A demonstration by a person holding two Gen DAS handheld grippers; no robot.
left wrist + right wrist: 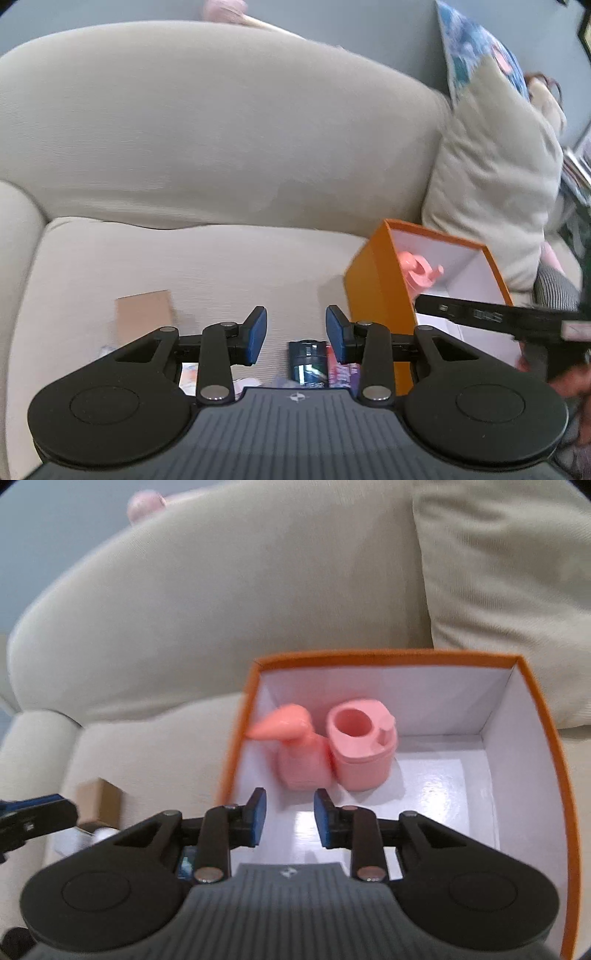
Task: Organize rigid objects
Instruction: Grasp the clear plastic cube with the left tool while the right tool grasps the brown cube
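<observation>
Where white-lined, orange box (546, 738): two pink containers (364, 749).

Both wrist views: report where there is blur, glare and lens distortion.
Left wrist view: fisheye bends the sofa back into a bulge; the pillows and right edge are smeared, the left gripper sharp. Right wrist view: glare patches sit on the white floor of the orange box; the two pink pieces are slightly soft, and the other gripper at the left edge is blurred.

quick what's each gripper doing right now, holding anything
Left gripper: open, holding nothing, over the sofa seat.
Right gripper: open, holding nothing, over the orange box.
</observation>
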